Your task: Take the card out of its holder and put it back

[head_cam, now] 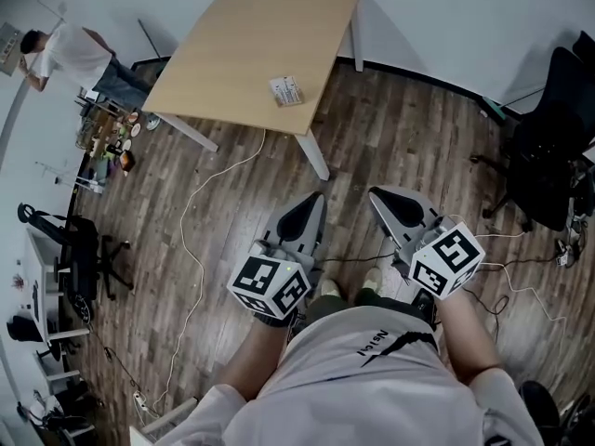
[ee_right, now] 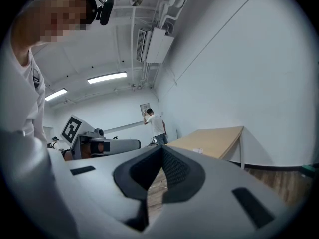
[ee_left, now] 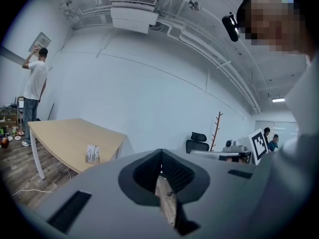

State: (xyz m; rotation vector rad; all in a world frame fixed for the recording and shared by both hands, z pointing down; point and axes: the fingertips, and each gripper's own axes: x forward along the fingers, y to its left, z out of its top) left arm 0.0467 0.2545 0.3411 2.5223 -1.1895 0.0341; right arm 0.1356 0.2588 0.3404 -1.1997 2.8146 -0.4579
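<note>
A small card in its holder [head_cam: 286, 91] stands near the front right corner of the light wooden table [head_cam: 232, 54], far ahead of me. It shows small in the left gripper view [ee_left: 91, 154] and tiny in the right gripper view [ee_right: 198, 151]. My left gripper [head_cam: 316, 196] and right gripper [head_cam: 376, 193] hang side by side near my waist, over the wooden floor and well short of the table. Both point toward the table. Each has its jaws shut tip to tip, with nothing between them [ee_left: 160, 151] [ee_right: 162, 148].
A white cable [head_cam: 200, 203] trails across the floor from under the table. A black office chair [head_cam: 548, 137] stands at the right, another [head_cam: 79, 249] at the left among cluttered shelves. A person in a white shirt [head_cam: 65, 54] stands at the far left wall.
</note>
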